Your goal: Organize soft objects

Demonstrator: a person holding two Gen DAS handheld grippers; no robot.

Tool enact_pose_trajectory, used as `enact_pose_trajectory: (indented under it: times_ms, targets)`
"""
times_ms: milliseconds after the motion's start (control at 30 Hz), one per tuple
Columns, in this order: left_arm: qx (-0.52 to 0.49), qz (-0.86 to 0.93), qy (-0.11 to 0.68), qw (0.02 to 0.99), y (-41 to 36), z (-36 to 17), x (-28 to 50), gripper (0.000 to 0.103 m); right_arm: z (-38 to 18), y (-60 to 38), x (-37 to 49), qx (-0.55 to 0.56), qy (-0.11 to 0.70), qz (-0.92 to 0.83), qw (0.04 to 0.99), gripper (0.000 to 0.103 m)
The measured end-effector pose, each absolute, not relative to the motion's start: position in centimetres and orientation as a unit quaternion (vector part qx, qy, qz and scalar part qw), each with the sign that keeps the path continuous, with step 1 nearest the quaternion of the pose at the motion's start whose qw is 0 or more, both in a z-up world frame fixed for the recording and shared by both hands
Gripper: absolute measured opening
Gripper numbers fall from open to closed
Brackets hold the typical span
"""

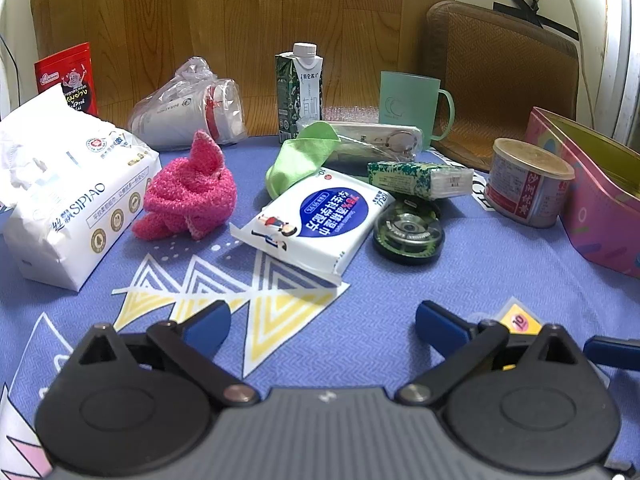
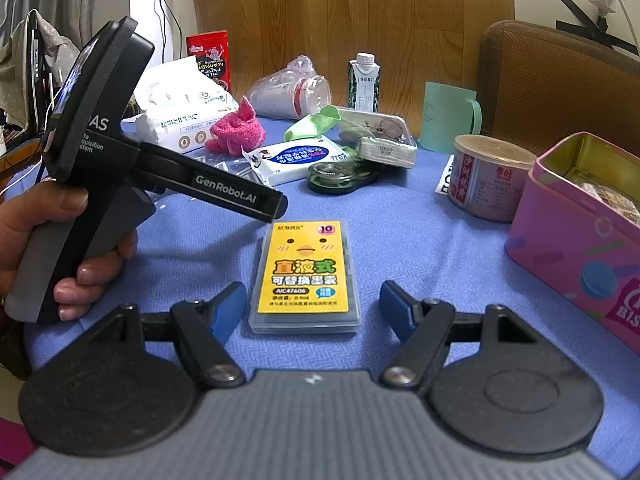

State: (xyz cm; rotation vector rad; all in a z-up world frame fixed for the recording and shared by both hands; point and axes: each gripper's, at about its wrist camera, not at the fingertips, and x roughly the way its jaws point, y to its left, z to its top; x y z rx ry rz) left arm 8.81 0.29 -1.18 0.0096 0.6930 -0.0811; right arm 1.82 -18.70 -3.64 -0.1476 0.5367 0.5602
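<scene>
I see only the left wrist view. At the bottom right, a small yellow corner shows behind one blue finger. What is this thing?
Observer: It is a flat clear plastic case with a yellow label, lying on the blue patterned tablecloth.
Operator: Does the right gripper hold it?
Observer: No. The right gripper is open. Its blue fingers stand on either side of the case's near end and do not press on it.
Operator: Is the pink rectangular tin empty?
Observer: No. The pink rectangular tin has something pale and crinkled inside. I cannot tell what it is.
</scene>
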Motion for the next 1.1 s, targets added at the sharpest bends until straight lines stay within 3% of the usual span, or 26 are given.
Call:
enact_pose_trajectory:
  times_ms: [233,333,600,767,900,1000,1100]
  targets:
    - [0.005,-0.039,0.34,0.94,0.2,-1.1,8.8,0.102,-3.6,-18.6,1.8,-0.074,0.259,0.27,0.924,0.075]
    - [0.005,-0.039,0.34,0.94,0.2,-1.1,8.8,0.102,-3.7,-18.8,1.5,-0.08,0.254,0.279,0.922,0.059]
    - [0.003,-0.04,0.34,0.939,0.2,-1.1,8.8,0.102,-3.5,-21.0,0.3,-0.102,0.255,0.28,0.92,0.059]
    - [-0.034,-0.088,0.33,0.939,0.8,-0.7,8.3,0.102,-3.4,-23.7,-0.1,-0.093,0.261,0.224,0.934,0.073]
    - [-0.07,-0.187,0.324,0.925,-0.9,0.4,7.3,0.102,-3.7,-24.5,-0.6,-0.08,0.271,0.218,0.934,0.073]
    - [-0.057,-0.239,0.327,0.912,-3.1,0.7,6.9,0.094,-3.8,-24.3,-0.9,-0.081,0.268,0.22,0.935,0.072]
    - [-0.043,-0.278,0.35,0.894,-5.2,0.1,6.9,0.08,-3.9,-24.0,-0.8,-0.082,0.267,0.223,0.934,0.07]
